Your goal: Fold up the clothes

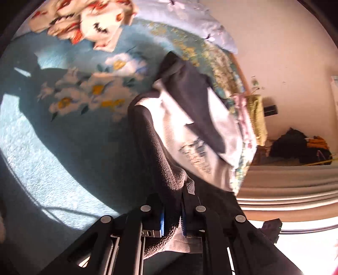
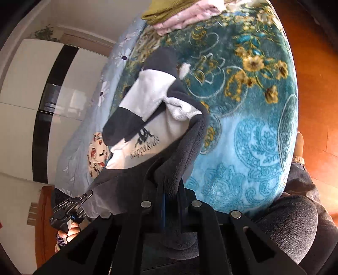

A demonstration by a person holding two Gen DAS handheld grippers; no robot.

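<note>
A dark grey and white fleece sweatshirt (image 1: 186,127) with printed lettering hangs lifted above a teal floral blanket (image 1: 88,118). My left gripper (image 1: 172,217) is shut on its dark fleece edge, which runs between the blue-padded fingers. In the right wrist view the same sweatshirt (image 2: 152,110) droops over the blanket (image 2: 243,101), and my right gripper (image 2: 171,203) is shut on a dark fleece fold. The left gripper's body (image 2: 67,209) shows at lower left, held in a hand, holding the garment's other end.
Folded olive and pink clothes (image 2: 175,14) lie on the blanket's far edge. A pale blue quilt (image 1: 190,19) and a cartoon-print pillow (image 1: 84,23) lie on the bed. A pile of dark clothes (image 1: 300,143) sits by the wall. The person's knee (image 2: 295,215) and wood floor (image 2: 316,84) are alongside.
</note>
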